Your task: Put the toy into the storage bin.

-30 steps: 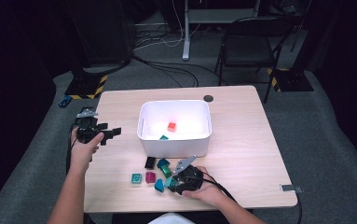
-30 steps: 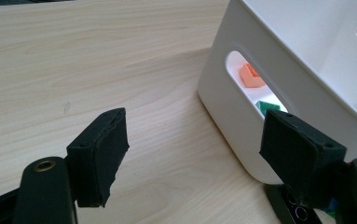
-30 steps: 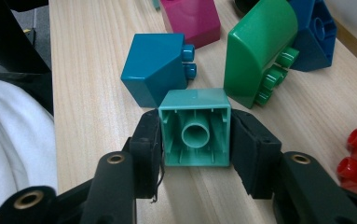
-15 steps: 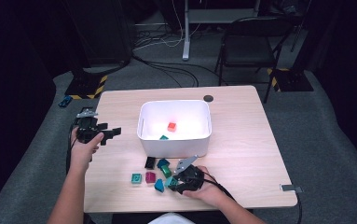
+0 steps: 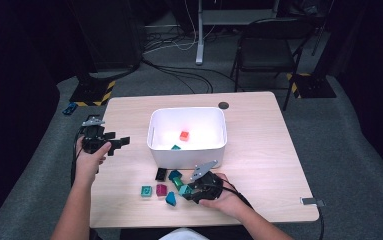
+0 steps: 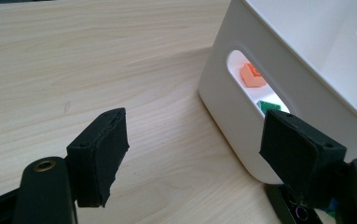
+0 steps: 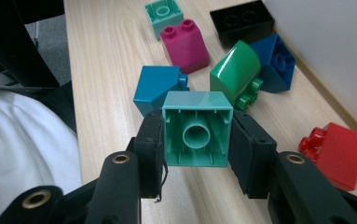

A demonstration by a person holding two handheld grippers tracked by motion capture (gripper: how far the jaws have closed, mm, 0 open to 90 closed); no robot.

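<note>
- The left tool (image 5: 121, 141) hangs over the worktop (image 5: 269, 150) to the left of the white bin (image 5: 188, 156); its jaws stand wide apart with nothing between them, pointing toward the bin's side wall, seen close in the left gripper view (image 6: 241, 116).
- The right tool (image 7: 195, 142) is clamped on a mint-green block (image 7: 197, 135): both pads press on its side walls, its hollow underside faces the camera, and it is lifted clear of the worktop. From above this tool (image 5: 185, 190) sits just in front of the bin.
- Its jaws have just been closing, with that block between them.
- Beyond the held block, left to right: a teal sloped block (image 7: 156, 87), a magenta block (image 7: 187, 45), a green curved block (image 7: 236, 73) and a dark blue block (image 7: 273, 63) touching it.
- Farther off lie a small mint block (image 7: 165, 15) and a black block (image 7: 242, 21) by the bin wall; a red block (image 7: 340, 151) lies to the right, near the bin.
- Nothing stands between the held block and the bin.
- Inside the bin: an orange block (image 5: 184, 135) and a green block (image 5: 176, 147).
</note>
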